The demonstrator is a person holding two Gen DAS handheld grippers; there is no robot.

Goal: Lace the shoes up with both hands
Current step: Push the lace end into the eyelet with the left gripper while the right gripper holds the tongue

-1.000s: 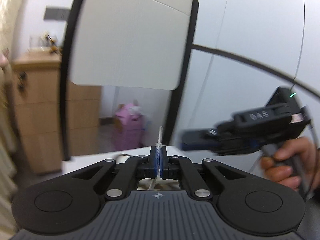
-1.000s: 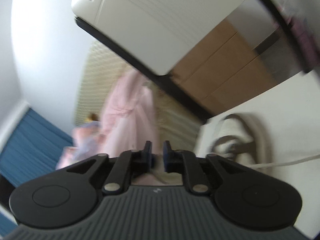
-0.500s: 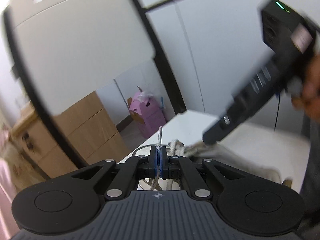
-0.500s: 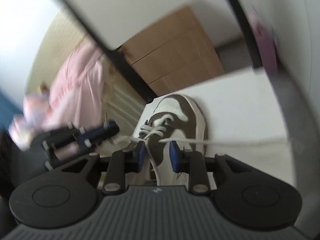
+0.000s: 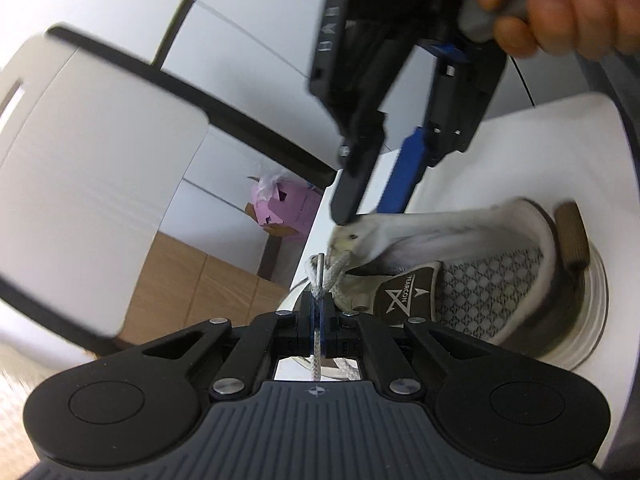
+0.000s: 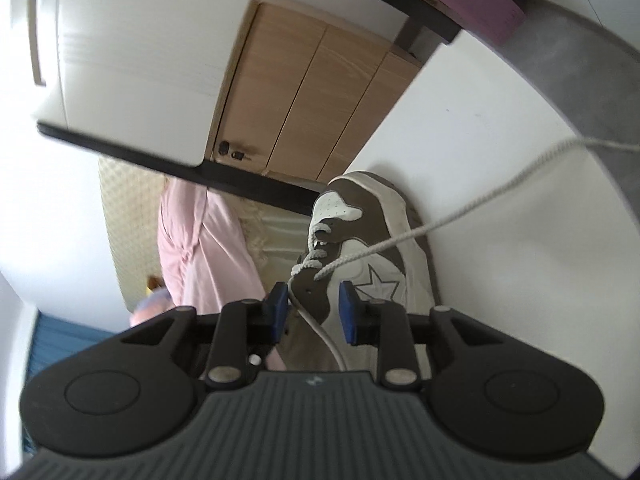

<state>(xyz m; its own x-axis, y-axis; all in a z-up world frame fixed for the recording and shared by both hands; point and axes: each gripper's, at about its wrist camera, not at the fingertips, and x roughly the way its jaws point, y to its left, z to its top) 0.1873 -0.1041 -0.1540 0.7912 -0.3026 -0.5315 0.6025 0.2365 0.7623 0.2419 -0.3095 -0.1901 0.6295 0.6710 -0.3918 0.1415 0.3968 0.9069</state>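
Looks like a home rm: wood cabinet [image 6: 320, 92], pink garment [image 6: 200, 248] hanging, white table [image 6: 480, 128], pink box [image 5: 284, 210] on floor.

Bare white table [image 6: 460, 128] right of the shoe [image 6: 372, 236] — taut lace [image 6: 460, 210] crossing it, chair [image 6: 132, 40] crowding the far edge

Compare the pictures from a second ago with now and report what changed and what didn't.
Both grippers came down to the brown-and-white sneaker on the white table. The right gripper opened its fingers wider and now straddles the sneaker's eyelet flap; the flap sits between them, apparently ungripped. The left gripper rolled and closed in on the shoe's tongue. Unchanged: the left gripper stays shut on the grey woven lace's tip.
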